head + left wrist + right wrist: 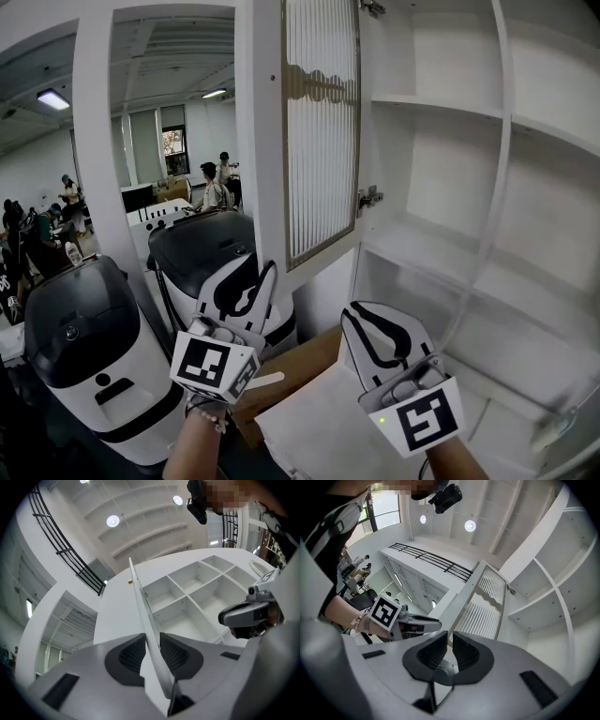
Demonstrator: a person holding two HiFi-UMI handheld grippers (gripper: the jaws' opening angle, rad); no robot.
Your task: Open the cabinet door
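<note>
While I stand at the open cabinet (pixel 251 112), my left claw (pixel 151 641) is clenched on the lower edge of the cabinet door (pixel 321 141); the thin white edge runs straight up between both ribbed pads (pixel 131 653), which press on it from either side. That door, with its ribbed panel in a white frame, swings out toward me at the left of the cabinet and hangs on two metal hinges (pixel 368 198) at its far side.

To the right, the cabinet's compartments lie exposed: white shelves (pixel 441 103) and upright dividers, and only bare white boards show in them.

My right claw (pixel 449 641) is held low, near me and right of the door, apart from it. Its jaws are drawn close together, gripping nothing.

Down at the left, beyond the door, stand two rounded white-and-black machines (pixel 84 347). Far off in the room behind them are several people (pixel 214 183).
</note>
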